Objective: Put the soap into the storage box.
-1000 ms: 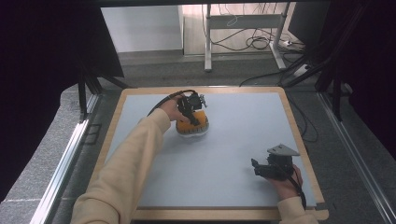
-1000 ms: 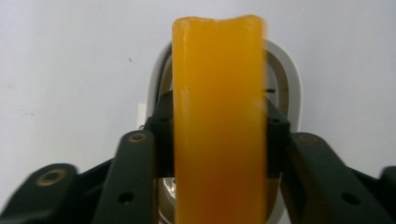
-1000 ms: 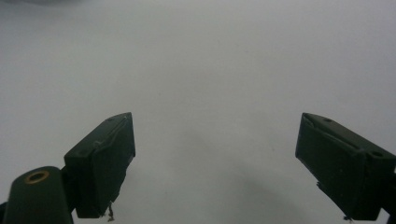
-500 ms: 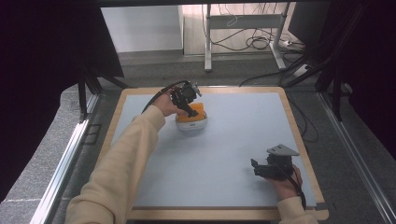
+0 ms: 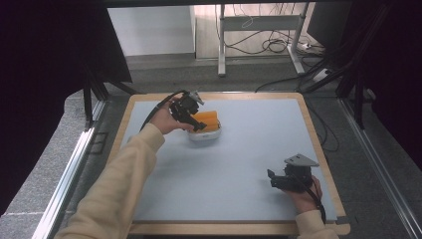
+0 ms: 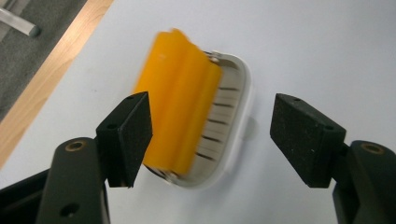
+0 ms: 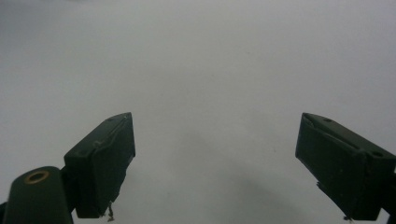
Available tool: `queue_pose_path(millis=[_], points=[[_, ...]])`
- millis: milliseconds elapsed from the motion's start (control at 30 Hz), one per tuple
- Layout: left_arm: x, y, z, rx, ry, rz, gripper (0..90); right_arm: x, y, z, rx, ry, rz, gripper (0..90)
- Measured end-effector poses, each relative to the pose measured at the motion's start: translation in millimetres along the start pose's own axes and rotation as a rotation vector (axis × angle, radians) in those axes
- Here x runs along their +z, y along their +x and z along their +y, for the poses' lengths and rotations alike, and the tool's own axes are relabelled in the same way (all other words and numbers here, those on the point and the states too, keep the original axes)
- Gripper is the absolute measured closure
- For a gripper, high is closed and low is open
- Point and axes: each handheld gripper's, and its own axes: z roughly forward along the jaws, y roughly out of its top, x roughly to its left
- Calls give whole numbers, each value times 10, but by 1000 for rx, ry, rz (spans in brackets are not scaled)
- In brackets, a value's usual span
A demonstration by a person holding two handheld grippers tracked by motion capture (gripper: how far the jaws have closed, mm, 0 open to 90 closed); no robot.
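An orange ridged block (image 5: 208, 119) lies in a white slotted dish (image 5: 204, 136) at the back left of the table. In the left gripper view the orange block (image 6: 180, 102) rests across the white dish (image 6: 233, 107), below and beyond the jaws. My left gripper (image 5: 196, 123) hovers just left of the dish. Its jaws have just been opening and now stand wide, with nothing between the pads (image 6: 128, 130). My right gripper (image 5: 273, 179) rests low at the front right, open (image 7: 215, 158) over bare mat.
The pale blue-grey mat (image 5: 249, 144) has a wooden border (image 5: 318, 149). A metal rail (image 5: 69, 169) runs along the table's left side. Table legs and cables (image 5: 268, 45) lie on the floor beyond the far edge.
The left gripper has let go of the orange block, opened wide, and drawn up and to the left away from the dish. The right gripper has stayed put.
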Motion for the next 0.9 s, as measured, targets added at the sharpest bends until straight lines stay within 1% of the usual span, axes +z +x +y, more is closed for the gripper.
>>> queue_pose_path(millis=[100,167,267,300,367,400,467,633,733,800,900], points=[[-84,-85,-135,-24,-11,3,279,-6,0,2,0,-1,0,121],[-143,-152,-237,-43,-20,18,260,-11,5,4,2,-5,-1,120],[-228,-255,-415,-96,-58,21,249,-19,12,7,-2,-12,-1,120],[-246,-290,-475,-107,-66,26,246,-21,14,8,-2,-11,0,120],[-271,-367,-591,-118,-64,47,238,-21,22,8,-3,-13,1,120],[-279,-404,-646,-115,-58,61,234,-20,26,8,-4,-13,2,119],[-281,-479,-749,-126,-62,87,231,-20,33,9,-6,-12,4,119],[-261,-622,-1014,-156,-71,83,227,-14,28,5,-5,-10,6,119],[-235,-692,-1170,-170,-60,84,225,-7,20,1,-3,-7,8,119],[-219,-730,-1276,-192,-63,74,223,-10,20,0,-5,-7,9,119],[-196,-777,-1421,-210,-53,68,221,-10,23,1,-5,-10,8,119]])
